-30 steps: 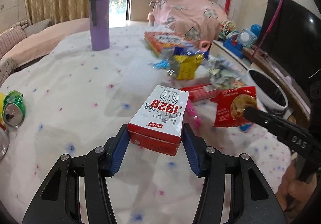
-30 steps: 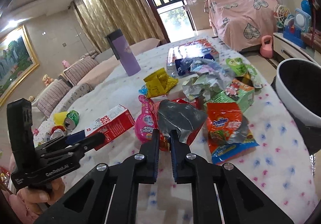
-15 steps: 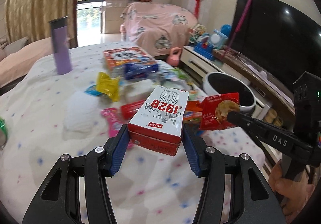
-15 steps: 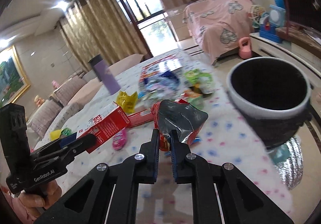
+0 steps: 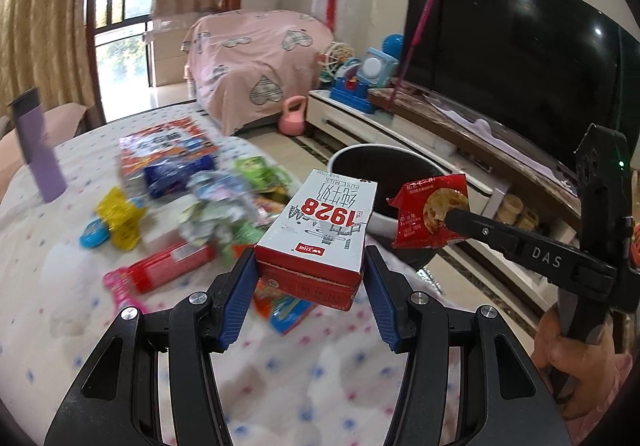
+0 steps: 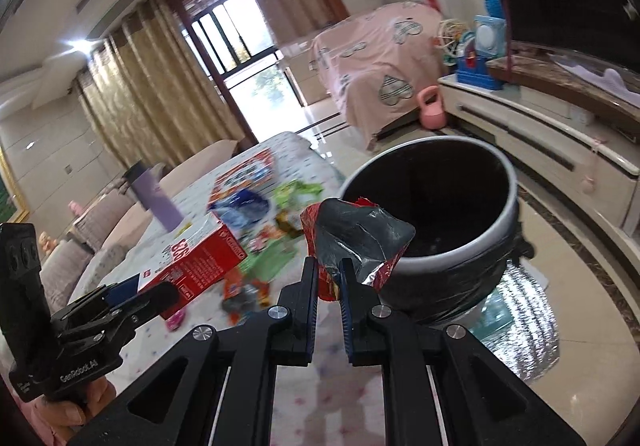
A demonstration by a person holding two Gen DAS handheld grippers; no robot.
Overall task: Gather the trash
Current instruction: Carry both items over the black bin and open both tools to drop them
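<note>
The left gripper (image 5: pixel 310 278) clenched one milk carton (image 5: pixel 324 230) printed "1928" and "PURE MILK"; at three o'clock, the "DAS"-marked right gripper (image 6: pixel 329 278) pinched one red snack wrapper (image 6: pixel 356 242).

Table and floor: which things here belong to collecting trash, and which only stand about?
Job: milk carton in left gripper; red snack wrapper in right gripper; bin; loose wrappers.
Not job: purple tumbler; television; pink kettlebell.

Both wrist views close, facing bin (image 5: pixel 384 162) (image 6: pixel 460 246); share littered table (image 5: pixel 280 386).
</note>
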